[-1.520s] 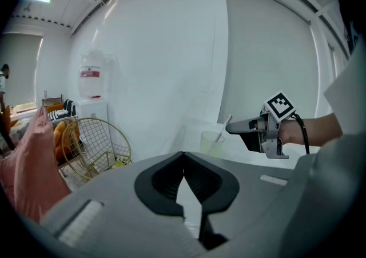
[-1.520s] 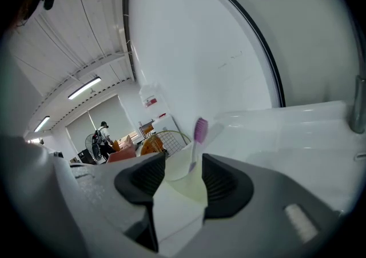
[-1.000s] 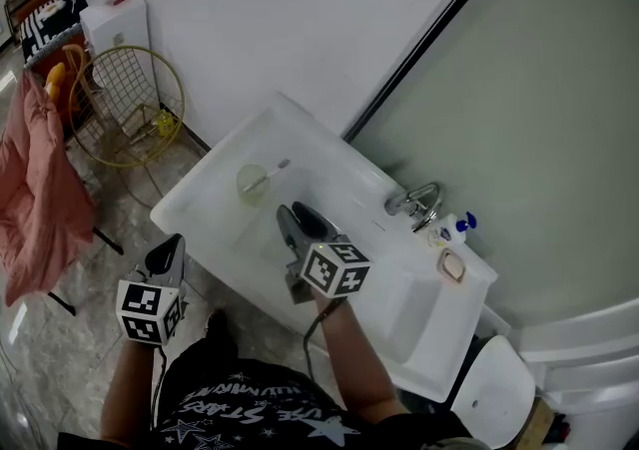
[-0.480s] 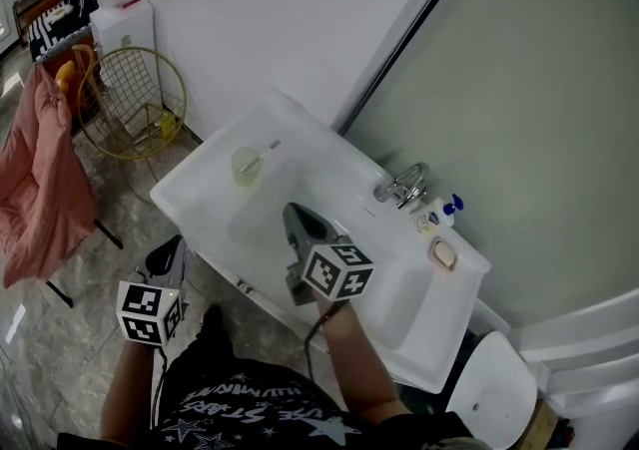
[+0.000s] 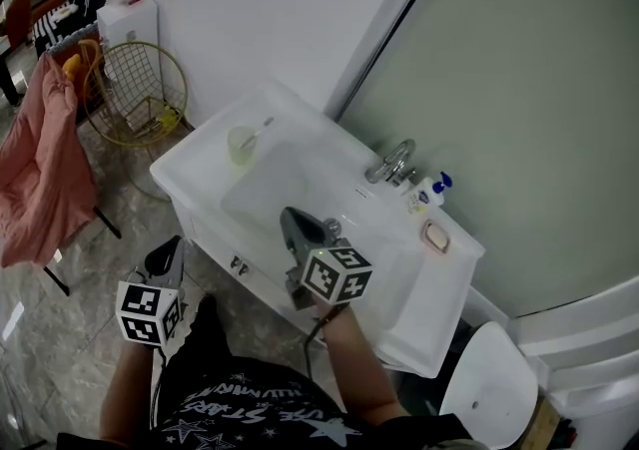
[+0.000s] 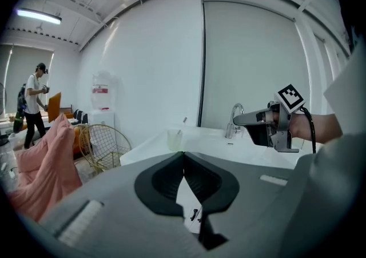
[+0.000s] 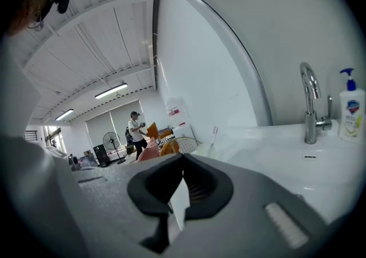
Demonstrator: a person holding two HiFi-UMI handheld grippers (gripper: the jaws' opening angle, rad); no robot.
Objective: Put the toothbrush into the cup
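A pale translucent cup (image 5: 241,144) stands on the far left corner of the white sink (image 5: 196,171), with the toothbrush (image 5: 263,127) leaning inside it, head up. My right gripper (image 5: 288,218) hangs over the sink's front part, well short of the cup, jaws shut and empty. My left gripper (image 5: 170,252) is lower left, off the sink's front edge, also shut on nothing. The left gripper view shows the cup (image 6: 174,138) and toothbrush (image 6: 183,120) ahead, with the right gripper (image 6: 238,119) to the right. In the right gripper view the toothbrush (image 7: 215,132) rises beyond the shut jaws.
A chrome faucet (image 5: 394,161), a soap bottle (image 5: 429,189) and a soap dish (image 5: 436,235) line the sink's back right. A gold wire basket (image 5: 140,89) and a pink garment (image 5: 40,179) stand to the left. A person (image 6: 34,99) stands far off.
Both grippers have drawn back from the sink, and the gap between the right gripper and the cup has grown. The toothbrush stays in the cup.
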